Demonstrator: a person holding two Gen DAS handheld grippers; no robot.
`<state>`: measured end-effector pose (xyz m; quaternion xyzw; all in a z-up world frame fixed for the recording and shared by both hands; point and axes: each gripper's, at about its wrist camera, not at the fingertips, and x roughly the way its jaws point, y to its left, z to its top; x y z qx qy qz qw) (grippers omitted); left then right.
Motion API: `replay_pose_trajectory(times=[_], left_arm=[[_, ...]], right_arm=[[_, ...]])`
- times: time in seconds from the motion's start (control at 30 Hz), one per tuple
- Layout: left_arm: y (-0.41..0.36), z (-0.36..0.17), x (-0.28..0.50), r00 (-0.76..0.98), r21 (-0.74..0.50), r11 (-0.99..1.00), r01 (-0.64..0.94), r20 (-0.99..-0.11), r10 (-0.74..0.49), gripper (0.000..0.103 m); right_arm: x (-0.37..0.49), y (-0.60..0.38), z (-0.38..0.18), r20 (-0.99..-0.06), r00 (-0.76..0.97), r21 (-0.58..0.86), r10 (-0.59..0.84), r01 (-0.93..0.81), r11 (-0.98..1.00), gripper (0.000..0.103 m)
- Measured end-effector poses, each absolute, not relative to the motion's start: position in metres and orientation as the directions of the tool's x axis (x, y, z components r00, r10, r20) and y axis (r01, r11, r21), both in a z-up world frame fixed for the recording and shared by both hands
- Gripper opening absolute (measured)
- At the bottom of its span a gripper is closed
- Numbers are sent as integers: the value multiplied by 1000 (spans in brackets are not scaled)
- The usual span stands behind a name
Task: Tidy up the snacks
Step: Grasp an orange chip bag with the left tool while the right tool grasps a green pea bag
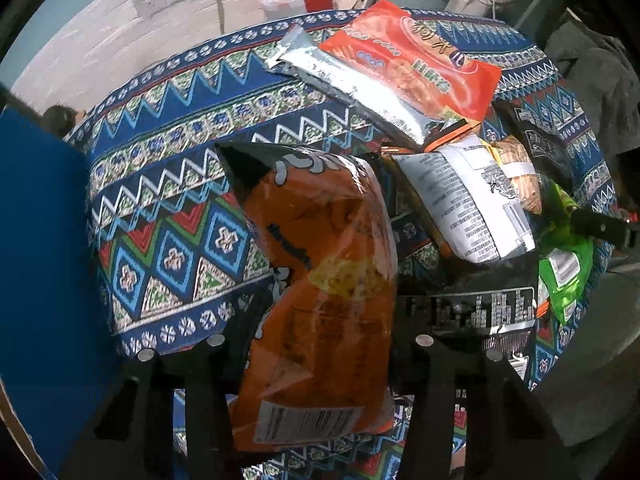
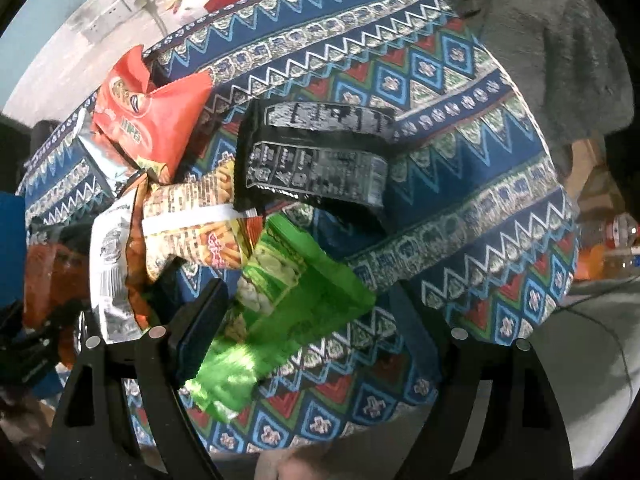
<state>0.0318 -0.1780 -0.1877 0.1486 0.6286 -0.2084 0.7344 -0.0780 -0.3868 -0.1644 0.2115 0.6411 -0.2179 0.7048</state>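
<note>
The left tool (image 1: 316, 344) is pinching an orange bag (image 1: 320, 280) and holds it up over the table (image 1: 168, 184), beside a blue bin (image 1: 40, 260) at the left edge (my guess is that the bin is where the snacks go, though nothing shows inside it). The right tool (image 2: 308, 332) stands spread, its left finger against a green bag (image 2: 288, 300) that lies between the jaws but is not yet clamped.

The sorting looks barely begun. A loose heap remains on the patterned cloth: a red bag (image 2: 156, 120) lying over a silver pack (image 1: 352, 88), a white bag (image 1: 468, 208), a yellow bag (image 2: 200, 216) with a white band and a black bag (image 2: 316, 164), several overlapping. None of them sits in any row or container that I can see. By my reading one bag is in transit, one is about to be gripped, and the other five are left.
</note>
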Motion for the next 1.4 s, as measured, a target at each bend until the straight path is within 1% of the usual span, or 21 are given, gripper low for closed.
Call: replay_pose_trajectory(times=[0.1,0.17,0.37,0.5,0.6,0.67,0.7,0.73,0.8,0.83,0.9,0.97,1.0,1.03,1.07,1.23,1.4], left_arm=[[-172,-186,26,137,-21,871,491,-985,-101,51],[-168,-184,23,153,-1,869,495,-984,-88,53],[-161,-180,25,138,-36,877,479,-984,-116,56],[-159,-180,26,135,-39,877,478,-984,-117,57],[-160,-183,29,131,-38,874,484,-985,-115,60],[-166,-182,32,133,-37,873,487,-984,-116,69],[-168,-181,31,135,-35,872,489,-984,-115,70],[-169,-181,31,136,-33,871,491,-984,-114,70],[-173,-183,31,132,-34,869,494,-985,-113,71],[-175,-184,31,128,-36,870,492,-985,-113,73],[-176,-184,33,119,-49,874,484,-986,-120,74],[-175,-186,33,111,-64,875,480,-985,-133,74],[-177,-188,34,112,-67,874,482,-984,-137,74],[-176,-189,33,113,-69,872,485,-984,-141,66],[-176,-189,32,120,-59,871,488,-984,-134,53],[-173,-187,26,145,-44,864,501,-980,-134,48],[-164,-171,23,188,-33,861,507,-971,-148,47]], right_arm=[[-95,-388,-164,-996,85,49,-5,622,782,82],[-99,-386,-162,-996,93,57,-4,648,760,82],[-106,-389,-141,-990,135,54,-50,670,740,82],[-128,-380,-135,-991,133,76,-24,697,713,82],[-126,-377,-156,-992,126,113,30,729,675,82],[-126,-379,-172,-989,130,147,75,741,655,82],[-127,-381,-178,-988,125,151,88,745,650,82],[-127,-380,-183,-989,115,147,92,744,652,83],[-123,-376,-181,-992,112,116,52,718,686,83],[-121,-374,-182,-992,112,121,58,705,699,81],[-118,-370,-182,-994,104,90,27,672,735,72],[-115,-365,-180,-996,88,44,-14,623,781,42],[-115,-362,-180,-996,85,31,-26,603,797,39],[-114,-360,-179,-995,92,27,-33,584,812,38],[-114,-357,-179,-995,95,21,-40,567,823,37],[-116,-344,-170,-984,100,-80,-147,489,869,33],[-123,-345,-145,-972,143,-97,-184,469,878,33]])
